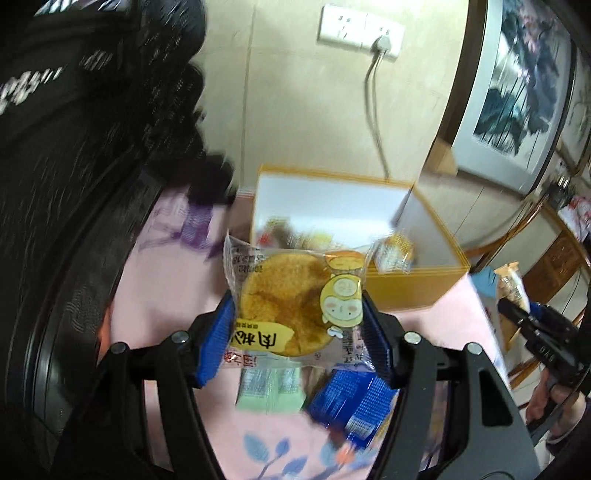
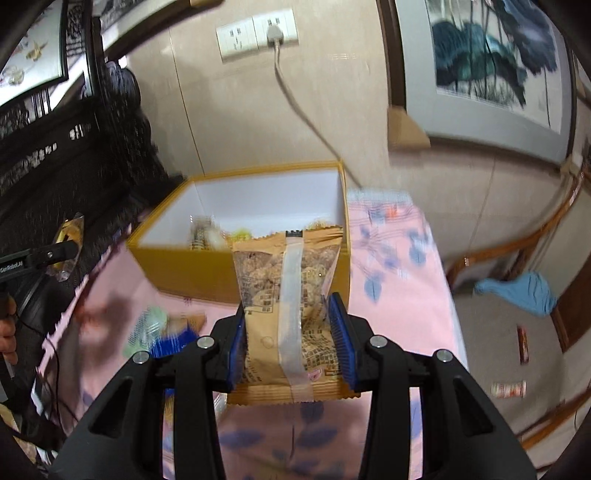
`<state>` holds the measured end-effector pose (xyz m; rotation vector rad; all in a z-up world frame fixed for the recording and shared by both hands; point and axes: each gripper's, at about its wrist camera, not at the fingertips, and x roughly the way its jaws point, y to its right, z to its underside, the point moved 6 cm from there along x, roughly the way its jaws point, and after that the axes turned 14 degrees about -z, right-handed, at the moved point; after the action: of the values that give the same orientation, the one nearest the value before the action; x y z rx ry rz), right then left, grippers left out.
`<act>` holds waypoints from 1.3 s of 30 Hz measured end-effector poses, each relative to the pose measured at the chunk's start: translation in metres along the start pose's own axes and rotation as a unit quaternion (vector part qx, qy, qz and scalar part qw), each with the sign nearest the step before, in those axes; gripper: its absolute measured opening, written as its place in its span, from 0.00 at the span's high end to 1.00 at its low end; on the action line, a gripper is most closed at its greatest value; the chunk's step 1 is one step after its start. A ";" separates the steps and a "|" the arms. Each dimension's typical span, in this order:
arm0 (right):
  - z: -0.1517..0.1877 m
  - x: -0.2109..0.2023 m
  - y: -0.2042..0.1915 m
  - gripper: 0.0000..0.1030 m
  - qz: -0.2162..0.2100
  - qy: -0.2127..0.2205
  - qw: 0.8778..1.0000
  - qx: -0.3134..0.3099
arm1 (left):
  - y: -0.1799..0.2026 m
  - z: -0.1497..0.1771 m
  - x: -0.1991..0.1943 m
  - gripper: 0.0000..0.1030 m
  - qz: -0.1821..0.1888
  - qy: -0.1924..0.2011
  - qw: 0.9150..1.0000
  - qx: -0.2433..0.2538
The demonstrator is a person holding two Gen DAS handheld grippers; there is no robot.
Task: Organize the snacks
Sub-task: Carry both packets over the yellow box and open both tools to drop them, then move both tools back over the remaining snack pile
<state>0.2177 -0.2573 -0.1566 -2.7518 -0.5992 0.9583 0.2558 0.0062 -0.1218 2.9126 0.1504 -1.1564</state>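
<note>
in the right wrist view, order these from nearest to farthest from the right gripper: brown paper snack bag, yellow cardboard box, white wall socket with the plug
1. Brown paper snack bag: clamped between the right gripper fingers, upright.
2. Yellow cardboard box: open, just behind the bag on the pink cloth, slightly left.
3. White wall socket with the plug: high on the wall beyond the box.

Wall: beige panels [image 2: 229, 110], a white socket plate [image 2: 256, 33] with one plug and a hanging grey cord [image 2: 295, 99]
Pictures: a framed ink painting [image 2: 491, 62] is hung at right
Furniture: dark carved wood [image 2: 74, 155] at left, wooden chair frame [image 2: 517, 251]
Table: covered by a pink floral cloth [image 2: 399, 295]
</note>
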 end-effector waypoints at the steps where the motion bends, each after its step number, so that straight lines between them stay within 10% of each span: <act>1: -0.011 0.002 0.001 0.60 -0.002 0.008 1.000 -0.002 | 0.005 -0.009 0.000 0.36 0.003 0.008 1.000 -0.001; 15: -0.111 0.069 0.021 0.58 -0.032 0.038 0.999 0.012 | 0.071 -0.112 0.049 0.33 0.025 0.042 0.999 0.005; 18: -0.124 0.077 0.027 0.29 -0.019 0.029 0.999 0.029 | 0.072 -0.121 0.057 0.05 -0.006 0.037 0.999 -0.012; 22: -0.130 0.061 0.025 0.17 -0.030 0.054 0.998 0.025 | 0.068 -0.120 0.047 0.03 0.005 0.047 0.998 -0.036; 29: -0.084 0.038 0.024 0.13 -0.027 0.033 0.998 0.040 | 0.054 -0.072 0.044 0.02 -0.002 0.004 0.999 -0.037; 39: 0.070 0.035 0.013 0.19 -0.039 -0.114 0.986 0.119 | 0.014 0.086 0.037 0.02 -0.033 -0.134 0.990 -0.040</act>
<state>0.2028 -0.2530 -0.2343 -2.4125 -0.5793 1.2494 0.2253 -0.0083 -0.2104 2.6695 0.2846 -1.4984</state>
